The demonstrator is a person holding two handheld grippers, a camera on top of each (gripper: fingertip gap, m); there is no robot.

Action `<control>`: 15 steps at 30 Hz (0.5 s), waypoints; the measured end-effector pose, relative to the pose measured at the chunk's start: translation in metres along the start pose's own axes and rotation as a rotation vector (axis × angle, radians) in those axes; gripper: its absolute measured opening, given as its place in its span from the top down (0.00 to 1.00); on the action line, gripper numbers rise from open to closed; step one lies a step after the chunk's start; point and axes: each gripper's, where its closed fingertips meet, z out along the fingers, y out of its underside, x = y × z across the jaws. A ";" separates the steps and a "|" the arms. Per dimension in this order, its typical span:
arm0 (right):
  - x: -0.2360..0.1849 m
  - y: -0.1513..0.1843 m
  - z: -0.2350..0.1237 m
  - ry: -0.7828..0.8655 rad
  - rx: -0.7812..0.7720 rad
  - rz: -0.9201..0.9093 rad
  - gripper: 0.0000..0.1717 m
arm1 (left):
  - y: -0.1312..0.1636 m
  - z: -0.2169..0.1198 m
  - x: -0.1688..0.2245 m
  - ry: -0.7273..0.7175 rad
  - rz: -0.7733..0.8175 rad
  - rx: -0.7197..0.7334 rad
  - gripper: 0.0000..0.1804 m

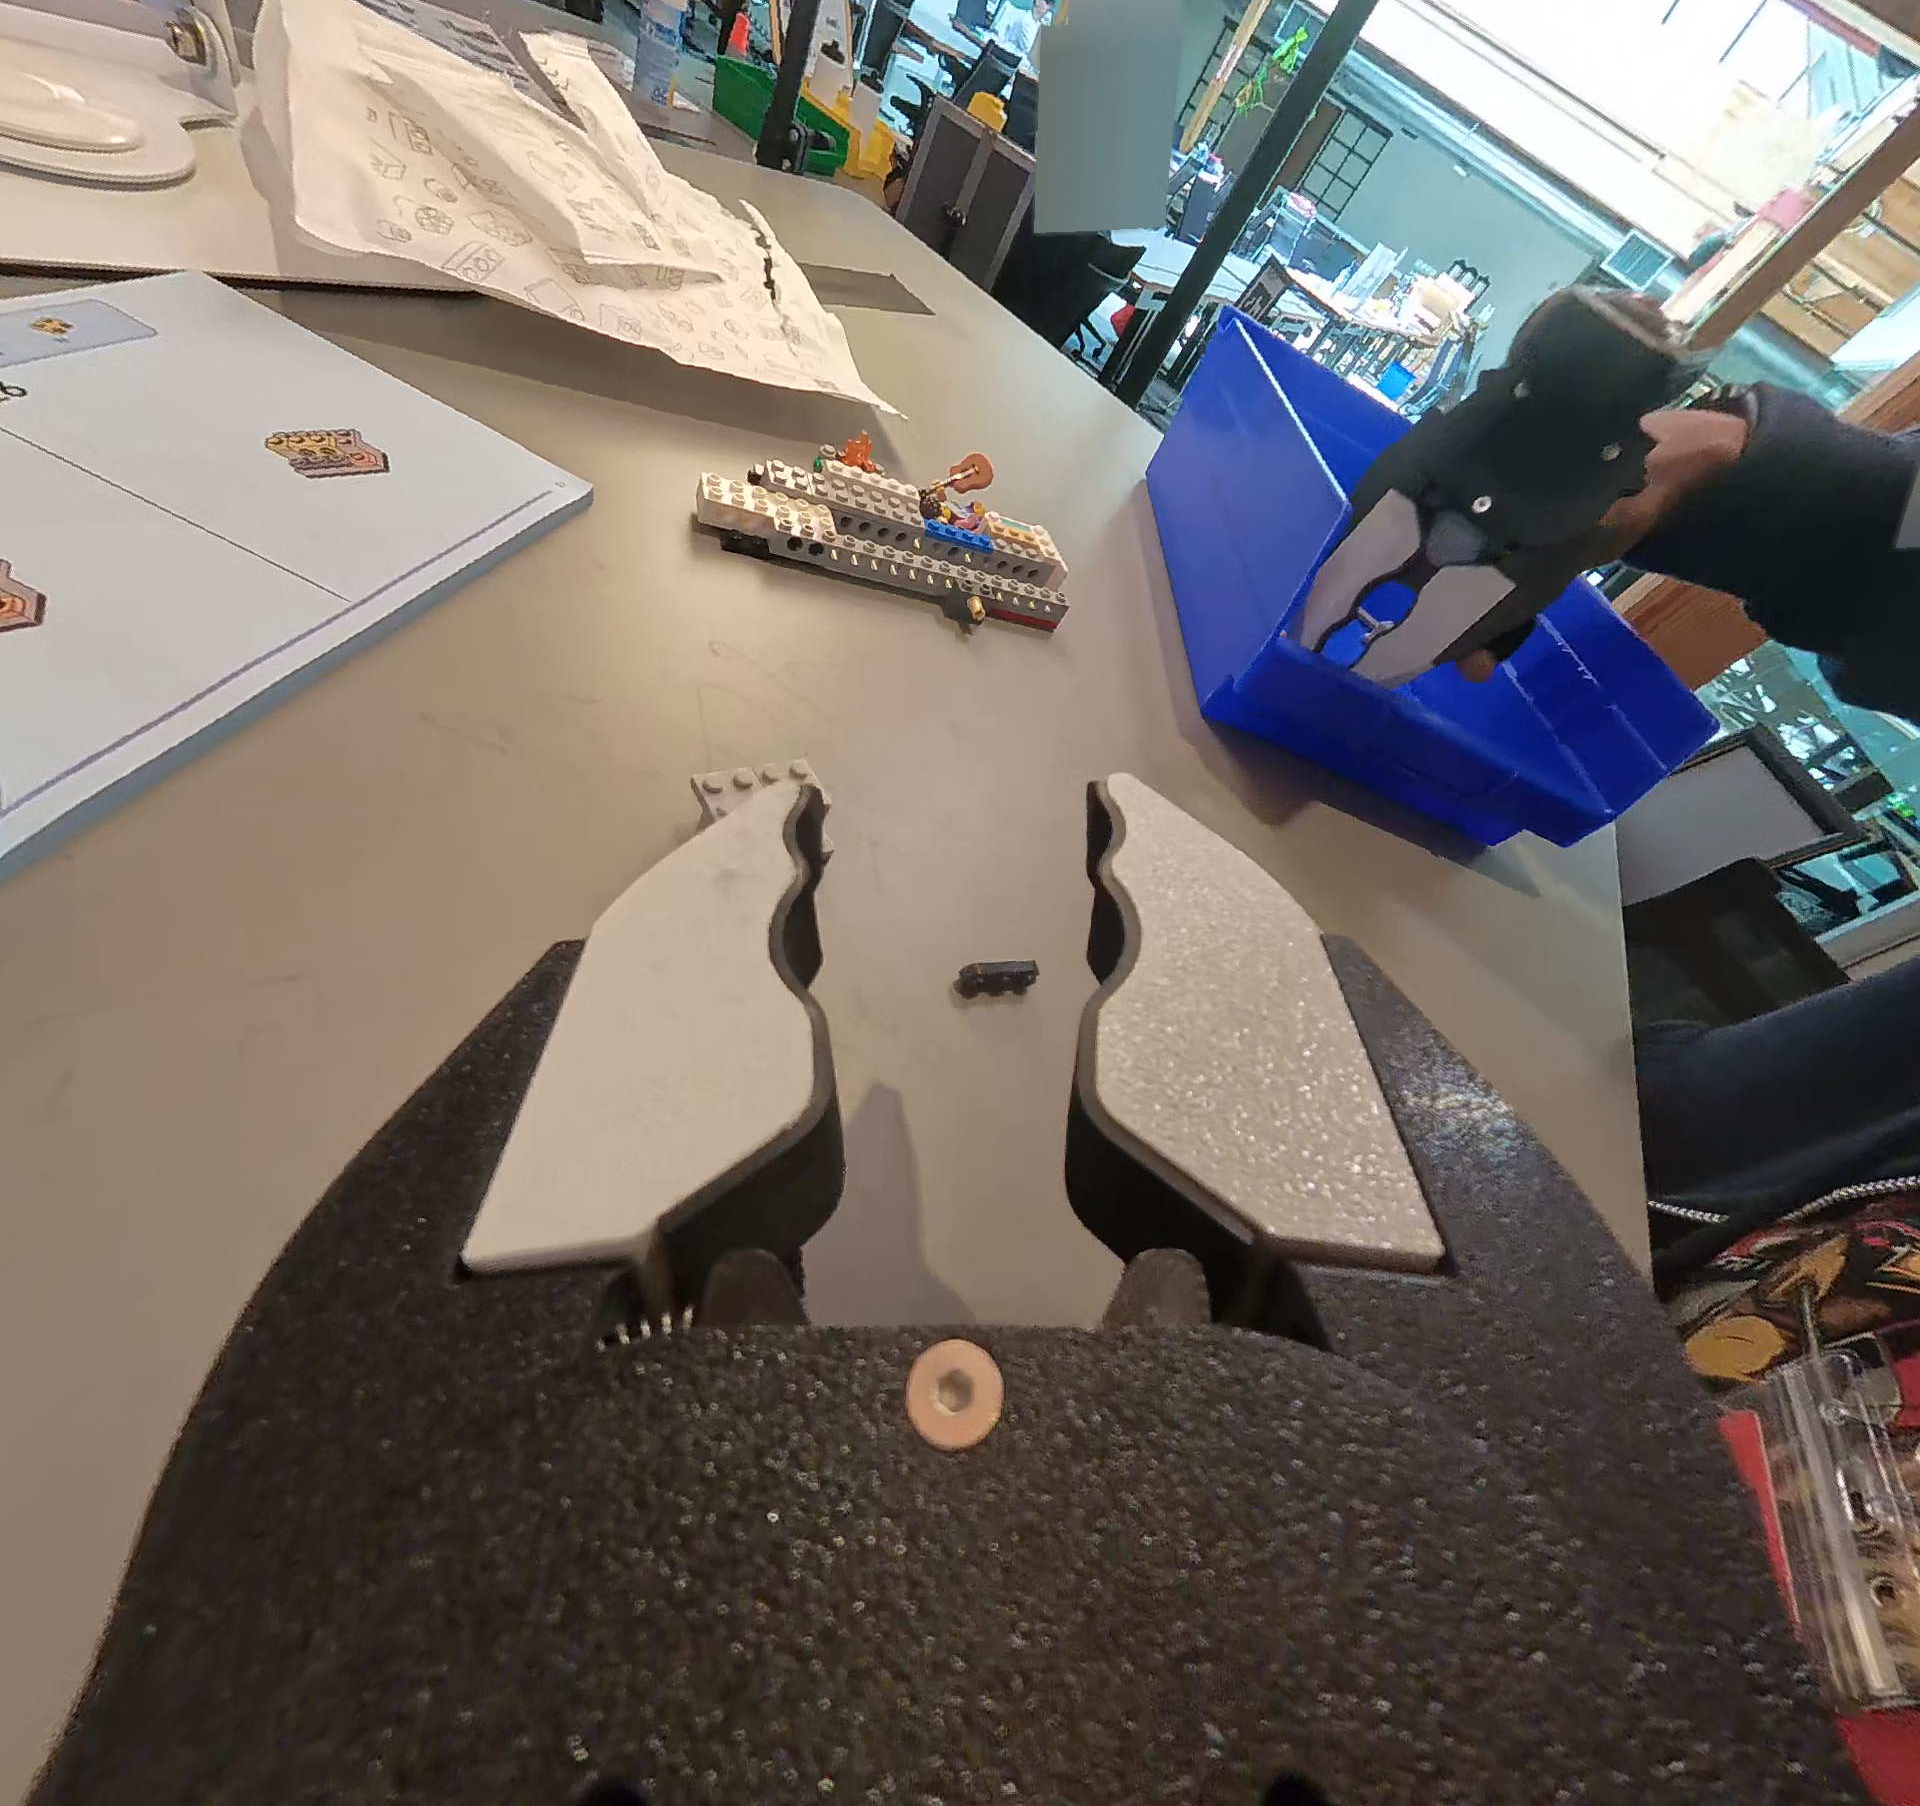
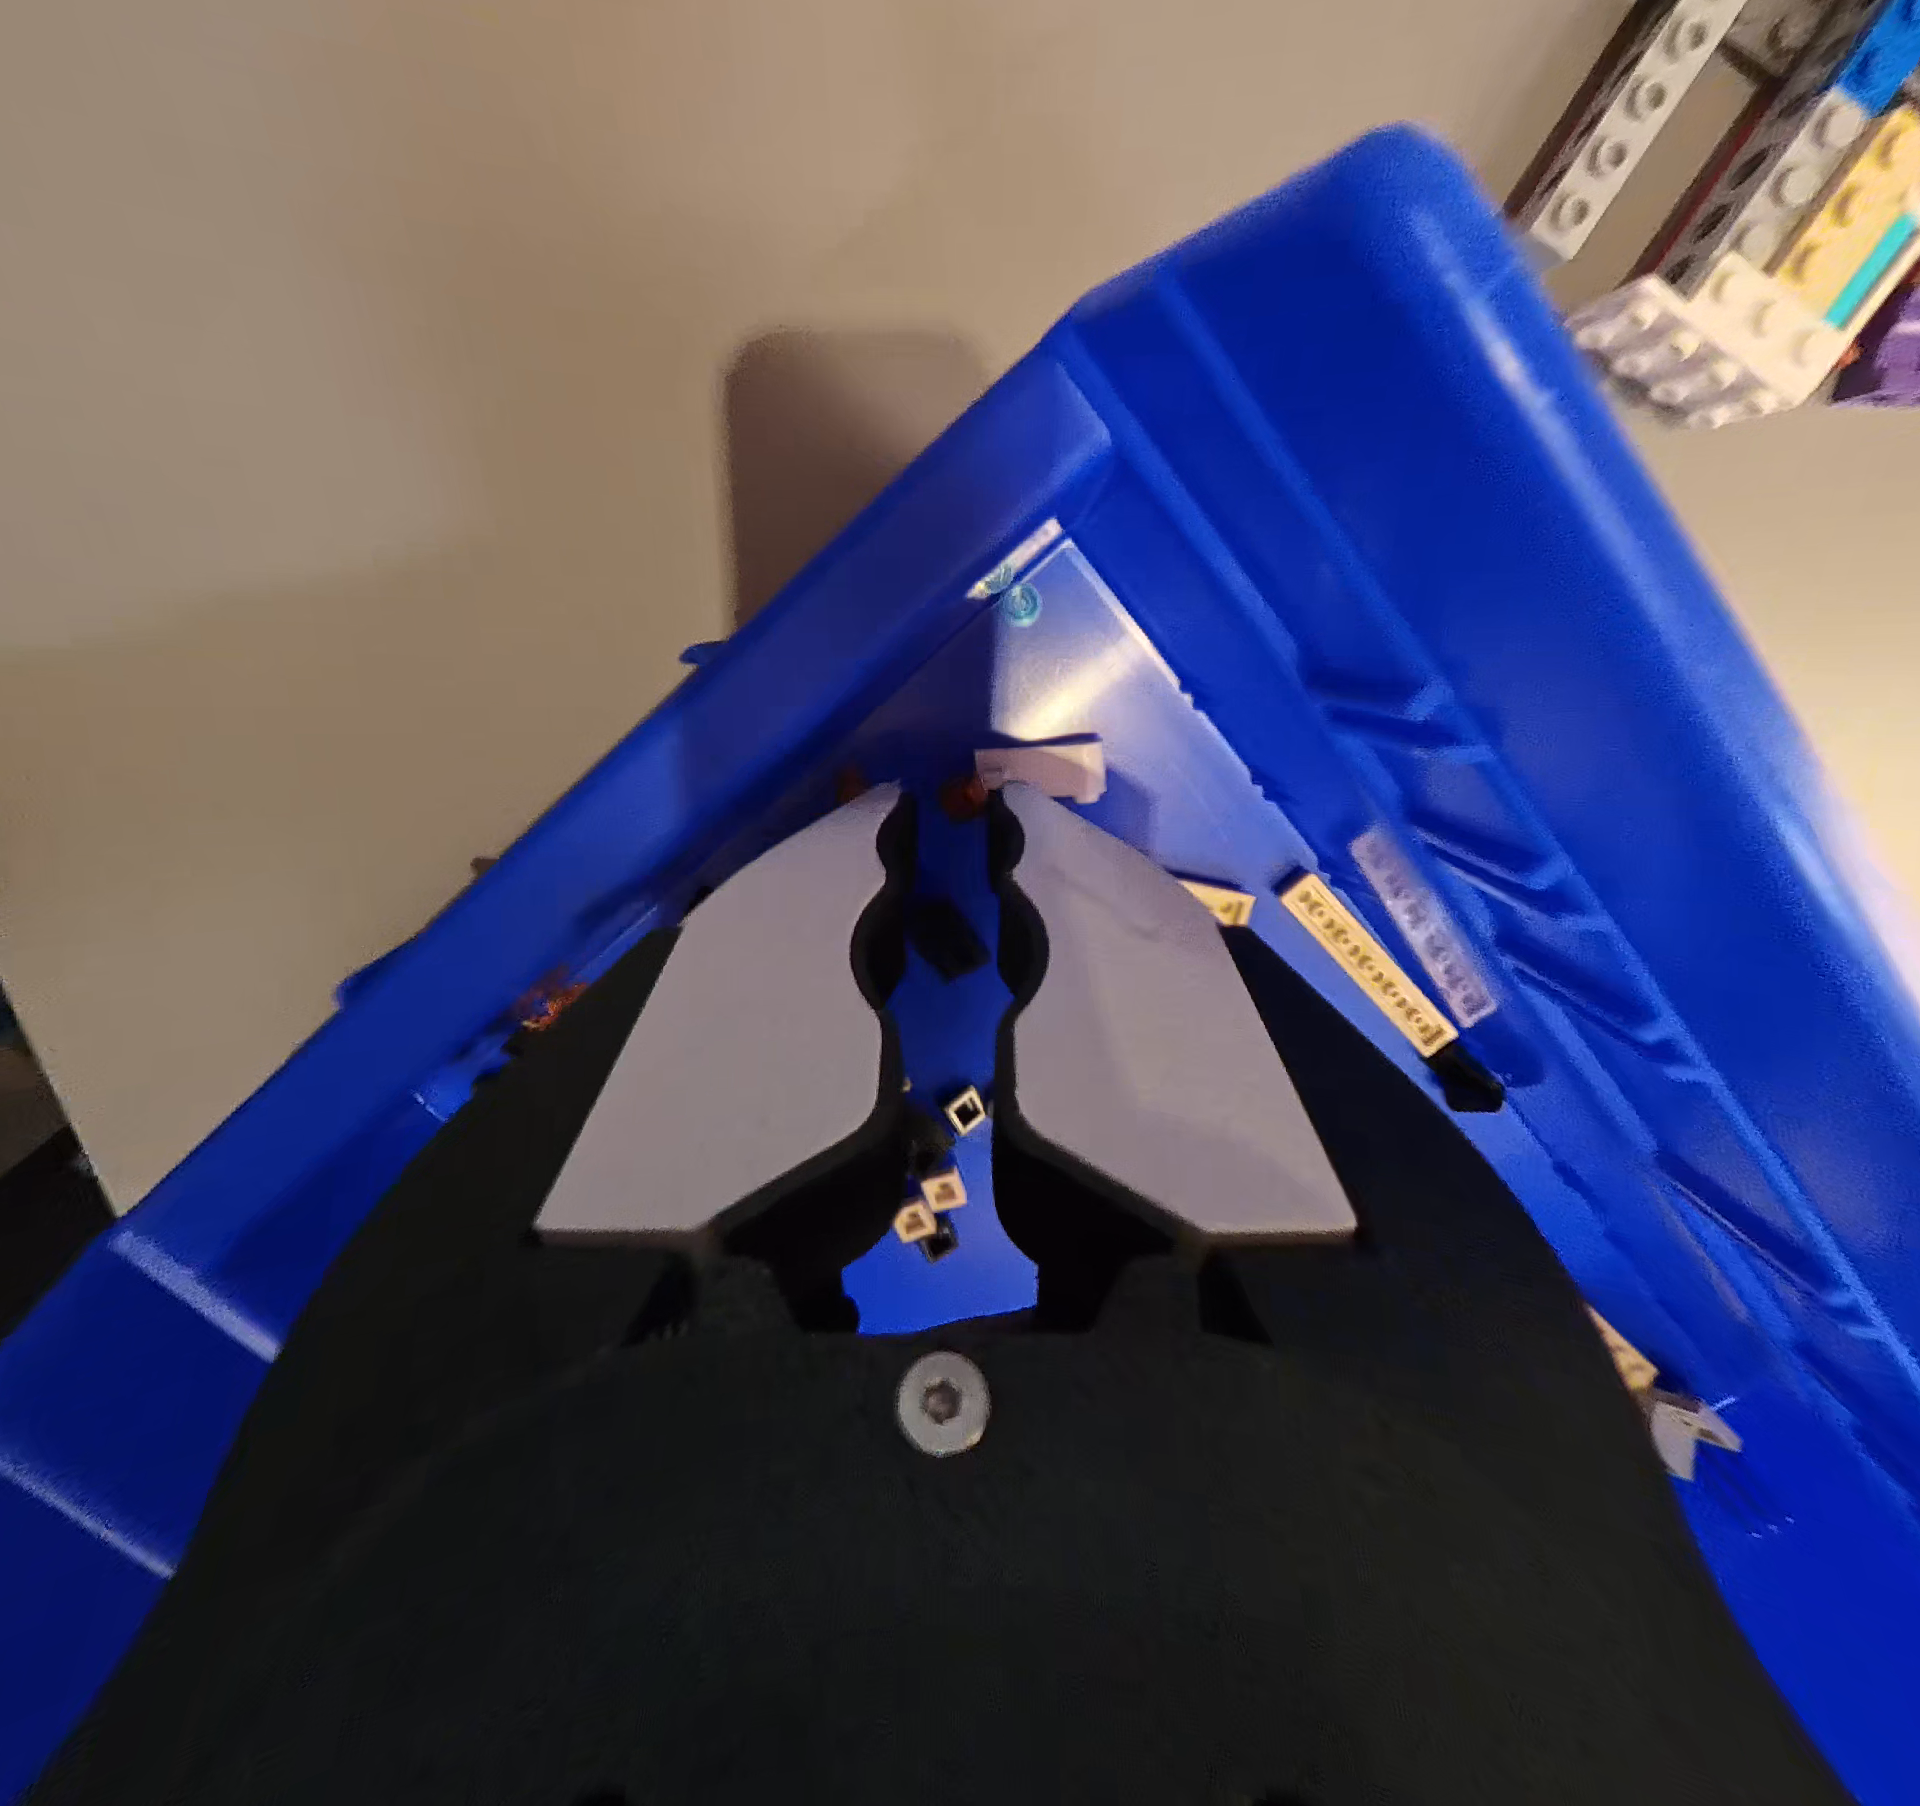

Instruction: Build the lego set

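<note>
While the left gripper (image 1: 956, 821) hangs low over the grey table (image 1: 520, 821), its jaws stand wide apart and released. The fingers are pale grey, matt, with wavy inner edges, and sit in a coarse black grained body. A small black brick piece (image 1: 995, 977) lies flat on the table between the fingers, nearer the right one and clear of both pads. A light grey studded plate (image 1: 753, 782) lies just beyond the left fingertip, partly covered by it.

Further off, centre, lies a long, low brick model (image 1: 883, 535). It is mostly white and grey, with rows of holes along its side, a blue plate and small orange figures on top.

To the right, a glossy blue plastic bin (image 1: 1455, 717) with ribbed walls rests on the table. The right gripper (image 1: 1361, 634), held by a hand (image 1: 1683, 457) in a dark sleeve, reaches down into it. From its own view the fingers are narrowly parted, blue floor showing between them. A small reddish-brown piece (image 2: 961, 798) sits at the tips, short of the left pad. A white curved piece (image 2: 1044, 764) lies against the end of the right finger. A tan studded plate (image 2: 1361, 961) lies along the bin's right wall.

Far left are a pale blue instruction booklet (image 1: 208, 509) and crumpled printed paper sheets (image 1: 499, 187).
</note>
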 end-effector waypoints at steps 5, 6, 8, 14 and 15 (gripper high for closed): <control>0.004 0.002 0.007 0.040 -0.005 0.060 0.91 | 0.004 -0.008 0.005 0.020 -0.008 0.000 0.73; 0.002 0.003 0.008 0.036 -0.007 0.060 0.93 | 0.004 -0.008 0.005 0.023 -0.011 -0.002 0.73; 0.001 0.004 0.008 0.035 -0.007 0.056 0.95 | 0.006 -0.006 0.005 0.031 -0.019 -0.020 0.73; 0.007 0.011 -0.017 0.141 -0.029 0.088 0.95 | 0.009 -0.003 0.006 0.047 -0.023 -0.048 0.73; 0.009 0.007 -0.029 0.176 -0.018 0.094 0.95 | 0.009 -0.003 0.006 0.051 -0.024 -0.048 0.73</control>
